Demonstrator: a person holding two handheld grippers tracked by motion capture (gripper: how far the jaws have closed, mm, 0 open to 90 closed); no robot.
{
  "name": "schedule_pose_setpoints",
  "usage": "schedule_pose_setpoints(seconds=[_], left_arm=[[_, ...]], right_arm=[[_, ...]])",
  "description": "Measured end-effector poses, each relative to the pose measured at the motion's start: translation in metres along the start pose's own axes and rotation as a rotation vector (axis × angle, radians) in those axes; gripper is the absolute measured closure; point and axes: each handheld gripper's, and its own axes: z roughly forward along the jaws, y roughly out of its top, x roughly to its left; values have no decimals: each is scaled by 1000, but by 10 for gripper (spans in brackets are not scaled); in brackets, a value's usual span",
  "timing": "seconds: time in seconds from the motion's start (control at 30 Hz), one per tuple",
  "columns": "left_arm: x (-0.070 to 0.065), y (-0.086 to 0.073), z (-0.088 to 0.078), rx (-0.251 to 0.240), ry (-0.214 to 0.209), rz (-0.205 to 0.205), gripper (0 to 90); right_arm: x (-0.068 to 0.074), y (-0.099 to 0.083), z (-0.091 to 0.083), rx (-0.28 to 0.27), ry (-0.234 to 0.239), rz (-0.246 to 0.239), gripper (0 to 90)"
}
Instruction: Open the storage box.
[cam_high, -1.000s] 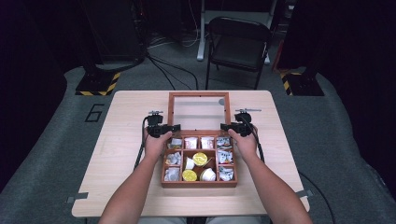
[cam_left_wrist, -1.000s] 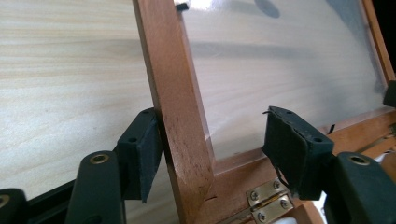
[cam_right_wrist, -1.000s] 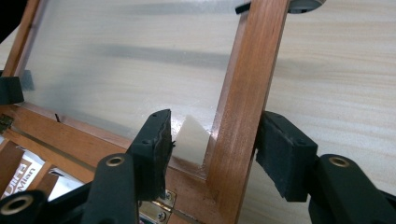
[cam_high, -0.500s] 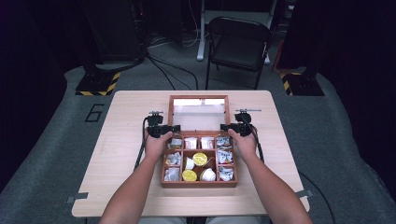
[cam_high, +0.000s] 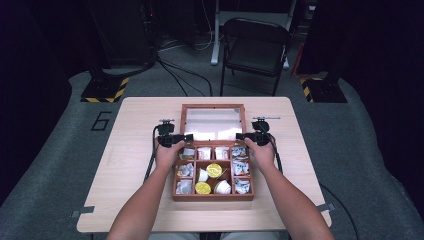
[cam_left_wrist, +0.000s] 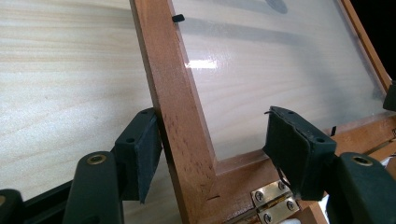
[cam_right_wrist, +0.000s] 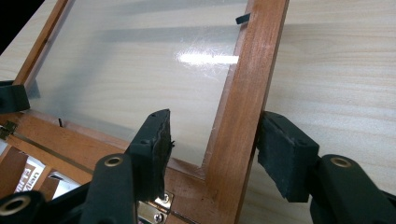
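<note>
**Open box lid, one gripper at each side rail**

Count, high view: one wooden box (cam_high: 213, 196) on one light wood table (cam_high: 125, 165), near the person's edge; one lid (cam_high: 213, 123) with a clear pane, swung back on the far side of the box. The tray has nine compartments in a three-by-three grid. Two yellow-topped cups and two white ones sit in the middle column and around it; pale wrapped packets fill the outer cells, too small to count. One folding chair (cam_high: 255, 47) stands beyond the table.

Two grippers. The left gripper (cam_high: 175, 138) is at the lid's left rail, the right gripper (cam_high: 250, 136) at its right rail, both just above the hinge line.

Gripper views add what the high view cannot resolve. Left gripper view: the rail (cam_left_wrist: 180, 116) stands between the jaws; outer pad touches the wood, inner pad hangs clear over the pane, so no clamp. One brass hinge (cam_left_wrist: 273, 200) shows. Right gripper view: the rail (cam_right_wrist: 243, 107) is between the jaws, outer pad on the wood, inner pad off it over the pane, no clamp.
</note>
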Motion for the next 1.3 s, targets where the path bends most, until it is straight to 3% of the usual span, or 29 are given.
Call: schedule_pose_setpoints(seconds=[0.4, 0.83, 0.9, 1.3], left_arm=[[0, 0, 1, 12, 11, -1, 348], [2, -1, 3, 22, 8, -18, 340], [1, -1, 3, 16, 9, -37, 338], [4, -1, 4, 31, 6, -31, 330]], right_arm=[[-4, 0, 3, 16, 21, 30, 444], [-7, 2, 5, 45, 34, 87, 445], [-8, 1, 5, 49, 37, 93, 445], [-10, 0, 7, 52, 44, 119, 445]])
